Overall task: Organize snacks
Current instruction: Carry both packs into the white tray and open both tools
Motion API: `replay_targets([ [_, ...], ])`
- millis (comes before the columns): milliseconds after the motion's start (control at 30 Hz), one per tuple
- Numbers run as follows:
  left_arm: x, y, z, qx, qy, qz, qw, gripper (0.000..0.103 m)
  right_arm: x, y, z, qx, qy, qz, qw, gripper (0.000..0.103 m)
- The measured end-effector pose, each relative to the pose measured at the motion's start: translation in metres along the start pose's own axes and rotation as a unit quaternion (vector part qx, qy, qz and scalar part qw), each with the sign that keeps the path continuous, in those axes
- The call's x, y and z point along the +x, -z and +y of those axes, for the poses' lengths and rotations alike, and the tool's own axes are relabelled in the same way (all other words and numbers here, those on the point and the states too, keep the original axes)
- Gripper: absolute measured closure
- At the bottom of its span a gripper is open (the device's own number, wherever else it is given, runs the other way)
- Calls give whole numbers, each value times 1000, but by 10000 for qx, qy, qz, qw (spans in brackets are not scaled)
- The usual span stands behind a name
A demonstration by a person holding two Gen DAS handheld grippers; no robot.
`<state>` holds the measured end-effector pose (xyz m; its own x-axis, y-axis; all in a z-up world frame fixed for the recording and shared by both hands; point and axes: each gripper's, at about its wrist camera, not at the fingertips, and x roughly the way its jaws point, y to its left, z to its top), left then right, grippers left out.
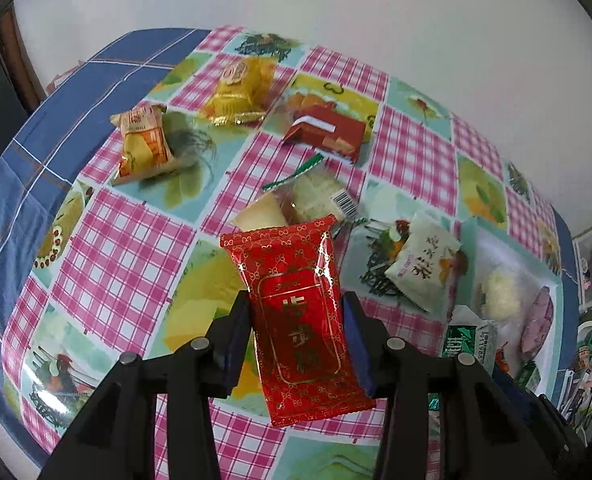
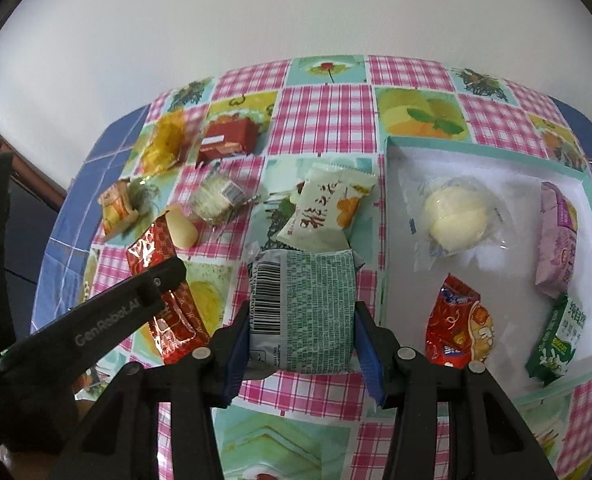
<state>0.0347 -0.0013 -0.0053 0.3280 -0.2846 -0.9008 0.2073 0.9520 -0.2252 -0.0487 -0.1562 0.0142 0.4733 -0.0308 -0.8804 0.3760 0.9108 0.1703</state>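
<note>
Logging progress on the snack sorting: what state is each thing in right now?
left gripper: shut on the red packet.
red packet: held off the table.
right gripper: shut on the green-printed packet.
green-printed packet: held, barcode side up.
box: open, four snacks inside.
round white bun: wrapped, in the box.
cream packet: lying on the table, outside the box.
red carton: on the table, flap open.

I've got the R gripper (image 2: 302,322) clamped on a green-print packet (image 2: 302,312) (barcode side up), w/ the white tray (image 2: 390,216) just right of it, five snacks inside.
</note>
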Motion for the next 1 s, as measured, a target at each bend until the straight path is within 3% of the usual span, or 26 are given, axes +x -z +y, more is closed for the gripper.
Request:
replay_targets([
  [400, -12, -2, -30, 269, 86, -203, 9994, 57, -30, -15, -35, 382, 54, -411, 9984, 52],
  [767, 1, -6, -110, 1057, 118, -249, 9940, 57, -50, -30, -110, 965, 677, -807, 9897, 52],
  [1000, 25, -12, -150, 1527, -87, -295, 9878, 57, -46, -36, -152, 1382, 727, -757, 9848, 52],
])
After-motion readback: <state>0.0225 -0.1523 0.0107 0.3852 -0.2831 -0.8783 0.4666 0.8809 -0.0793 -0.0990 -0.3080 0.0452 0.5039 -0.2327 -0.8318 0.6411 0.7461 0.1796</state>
